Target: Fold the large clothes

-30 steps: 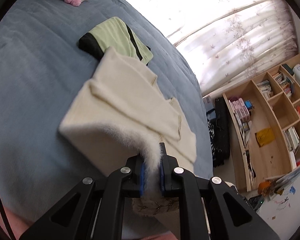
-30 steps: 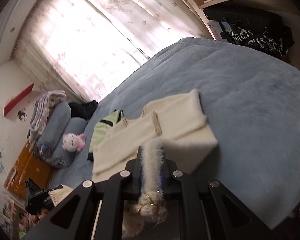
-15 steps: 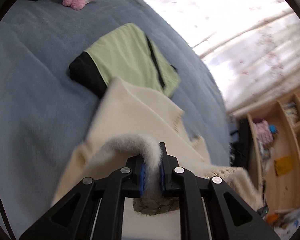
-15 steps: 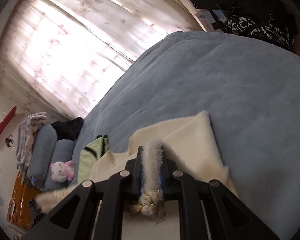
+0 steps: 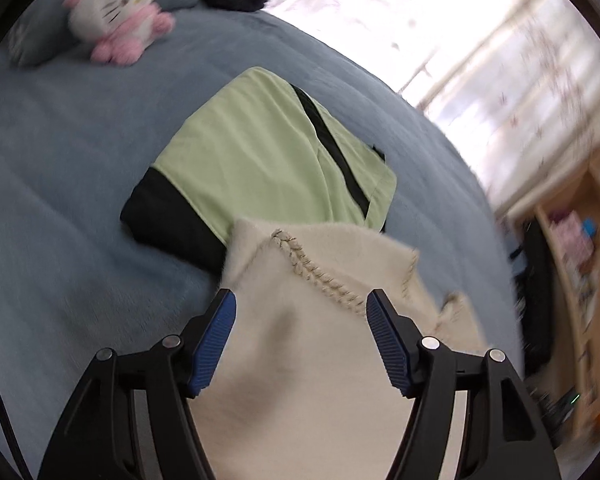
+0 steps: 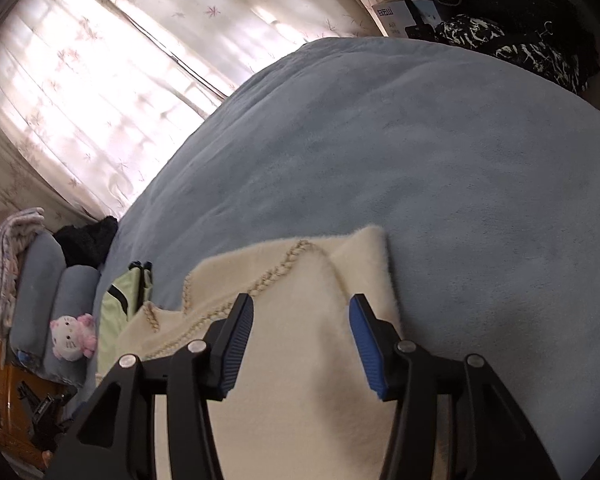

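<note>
A cream fuzzy sweater (image 5: 312, 344) with braided trim lies folded on the blue bed (image 5: 60, 160). It also shows in the right wrist view (image 6: 300, 360). My left gripper (image 5: 302, 312) is open, its blue-padded jaws spread above the sweater. My right gripper (image 6: 302, 316) is open as well, just above the sweater's other end. Neither holds anything. The sweater's far edge overlaps a folded green and black garment (image 5: 268, 160), seen too in the right wrist view (image 6: 120, 308).
A white and pink plush cat (image 5: 116, 8) sits by grey pillows (image 6: 40, 280) at the bed's head. Curtained window (image 6: 120, 60) behind. Wooden shelves (image 5: 580, 240) and dark bags (image 6: 500, 20) stand beside the bed (image 6: 460, 160).
Both grippers carried the sweater's edge forward over itself, then opened and let it go. The sweater now lies folded, closer to the green garment.
</note>
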{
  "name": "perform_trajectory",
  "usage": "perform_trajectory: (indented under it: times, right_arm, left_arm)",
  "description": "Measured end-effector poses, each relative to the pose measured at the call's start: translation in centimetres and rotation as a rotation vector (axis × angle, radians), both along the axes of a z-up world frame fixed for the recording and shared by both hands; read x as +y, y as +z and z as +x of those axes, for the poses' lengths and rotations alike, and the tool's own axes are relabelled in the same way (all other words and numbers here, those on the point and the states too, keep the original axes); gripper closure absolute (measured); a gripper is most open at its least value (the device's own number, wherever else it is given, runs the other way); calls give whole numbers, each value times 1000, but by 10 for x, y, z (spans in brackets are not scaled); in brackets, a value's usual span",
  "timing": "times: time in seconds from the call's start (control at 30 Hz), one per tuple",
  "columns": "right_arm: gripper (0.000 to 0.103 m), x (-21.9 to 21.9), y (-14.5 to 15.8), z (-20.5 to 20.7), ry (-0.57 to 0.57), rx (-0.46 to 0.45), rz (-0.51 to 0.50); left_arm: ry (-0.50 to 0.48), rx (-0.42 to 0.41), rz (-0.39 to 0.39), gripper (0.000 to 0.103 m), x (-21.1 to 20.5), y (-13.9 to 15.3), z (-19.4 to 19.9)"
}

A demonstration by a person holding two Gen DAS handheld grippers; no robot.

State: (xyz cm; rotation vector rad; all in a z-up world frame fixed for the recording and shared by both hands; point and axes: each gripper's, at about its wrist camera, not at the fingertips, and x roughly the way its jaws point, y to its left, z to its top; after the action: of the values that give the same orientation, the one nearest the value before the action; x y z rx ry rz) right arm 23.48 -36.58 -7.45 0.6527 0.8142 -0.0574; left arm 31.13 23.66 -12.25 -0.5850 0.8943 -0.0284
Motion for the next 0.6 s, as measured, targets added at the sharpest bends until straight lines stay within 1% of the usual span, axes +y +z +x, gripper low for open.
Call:
perform_trajectory:
  times: [0.1,0.17,0.27,0.3,0.37,0.43,0.5,0.53,0.57,0.6]
  right_arm:
    - [53,1,-5,4,19,24,-41]
    - [53,6,-8,11,58,39,-89]
    - [52,21,-12,26,142,65,-194]
    - [52,26,-14,31,169,72,-222]
    - [52,37,-18,45,228,92,-282]
    - [52,43,-22,60,268,114,-321]
    - [52,46,-28,75,283,144,-356]
    - [52,46,-31,81,288,154,-357]
    - [52,45,-34,87,291,166,-354]
    - [52,44,-37,92,292,175,-353]
  left_arm:
    - [-76,2,120,37,-12,-3,6]
    - [-145,-5,208,37,-22,-5,10]
    - [-253,-22,360,37,-40,-10,18]
    - [-289,-30,425,37,-47,-12,22]
    - [-337,-41,498,37,-57,-14,27]
    - [-382,-42,549,39,-66,-18,33]
    - [-425,-36,590,47,-74,-22,39]
    - [-448,-29,609,54,-78,-25,41]
    - [-466,-20,621,58,-80,-29,44]
    - [-482,-16,628,60,-82,-31,46]
